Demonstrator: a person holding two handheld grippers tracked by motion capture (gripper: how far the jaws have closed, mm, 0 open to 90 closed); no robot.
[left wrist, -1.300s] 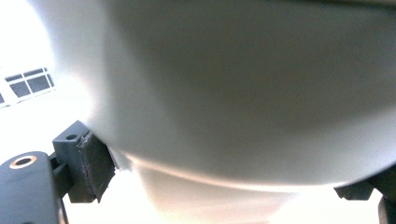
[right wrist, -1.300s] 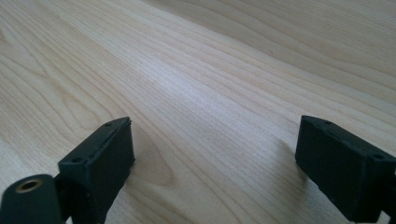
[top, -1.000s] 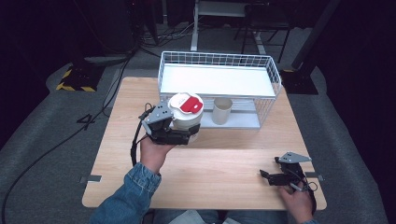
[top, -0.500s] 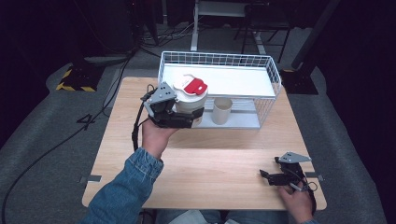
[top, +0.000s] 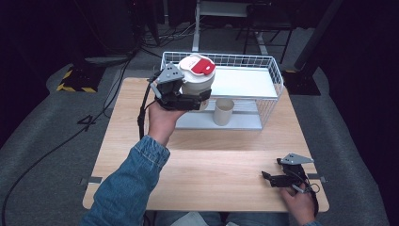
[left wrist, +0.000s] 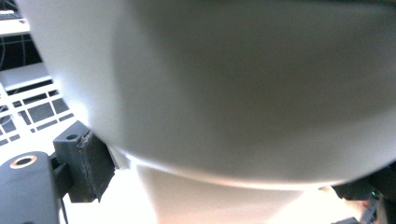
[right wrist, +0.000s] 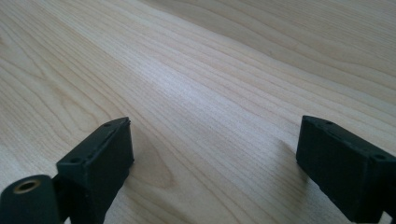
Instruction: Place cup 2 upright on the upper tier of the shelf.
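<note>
A white tub [top: 196, 75] with a white lid and a red label hangs in the air over the front left corner of the white wire basket [top: 270, 75]. My left gripper [top: 200, 96] is shut on the tub's side, below its rim. In the left gripper view the tub's white wall [left wrist: 233, 84] sits close to the lens, with one black pad [left wrist: 91, 165] pressed against it. My right gripper [top: 268, 178] rests low on the wooden table [top: 211, 165] at the front right. Its jaws stand open with bare wood between them [right wrist: 212, 149].
A beige paper cup [top: 224, 111] stands upright on the basket's white base, near its front. The basket takes up the far middle and right of the table. Beyond the table lie dark floor, cables and stand legs.
My left gripper has lifted the tub and carried it away from the person, from in front of the basket to above its front left corner. The right gripper has stayed put.
</note>
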